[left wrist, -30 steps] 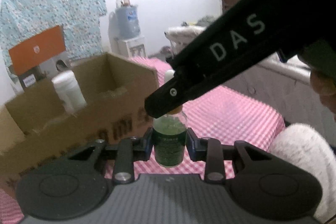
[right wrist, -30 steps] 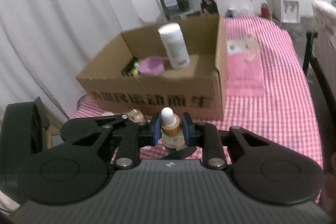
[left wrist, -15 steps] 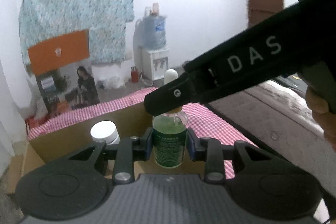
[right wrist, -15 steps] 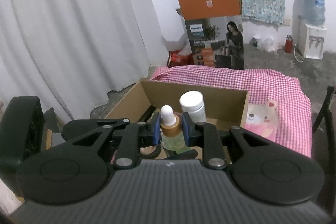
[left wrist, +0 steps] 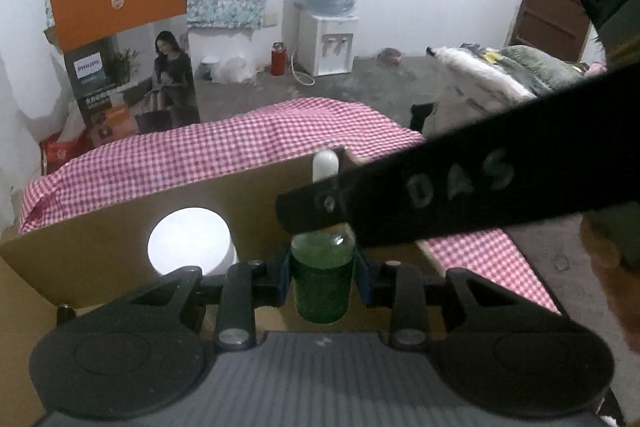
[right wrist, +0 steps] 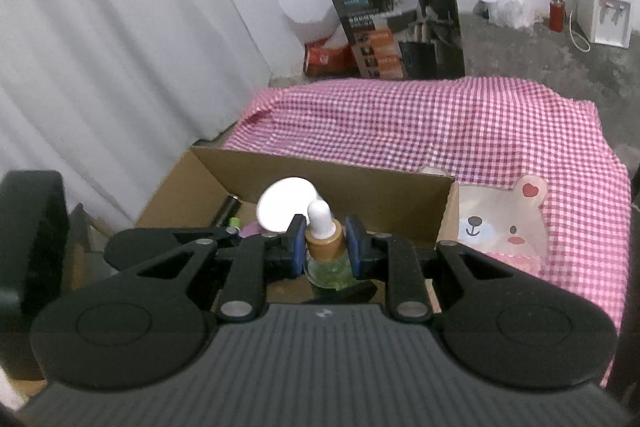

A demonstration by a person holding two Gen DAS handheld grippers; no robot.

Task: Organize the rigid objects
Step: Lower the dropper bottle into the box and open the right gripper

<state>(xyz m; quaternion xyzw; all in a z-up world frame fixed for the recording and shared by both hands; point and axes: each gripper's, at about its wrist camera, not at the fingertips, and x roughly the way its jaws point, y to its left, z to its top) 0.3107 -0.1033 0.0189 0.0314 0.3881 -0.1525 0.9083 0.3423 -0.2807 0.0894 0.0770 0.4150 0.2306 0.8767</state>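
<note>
A small dropper bottle [left wrist: 322, 293] with green liquid, a gold collar and a white bulb hangs above the open cardboard box [left wrist: 100, 227]. My left gripper [left wrist: 322, 267] is shut on its green body. My right gripper [right wrist: 325, 247] is shut on the gold collar of the same dropper bottle [right wrist: 325, 273]; in the left wrist view its black finger [left wrist: 460, 187] crosses the bottle's neck. Inside the cardboard box [right wrist: 360, 183] stands a white-lidded jar [right wrist: 286, 205], next to a purple item [right wrist: 250, 227] and a dark tube [right wrist: 228, 209].
The box rests on a table with a pink checked cloth [right wrist: 420, 119]. A bear-print pad [right wrist: 500, 223] lies right of the box. White curtain [right wrist: 120, 47] hangs at the left; a tall printed carton [right wrist: 396, 7] and water dispenser [left wrist: 328, 39] stand beyond. A hand [left wrist: 608, 267] holds the right gripper.
Both grippers have carried the bottle forward and up, from in front of the box to above its inside. The box's near wall has dropped out of view.
</note>
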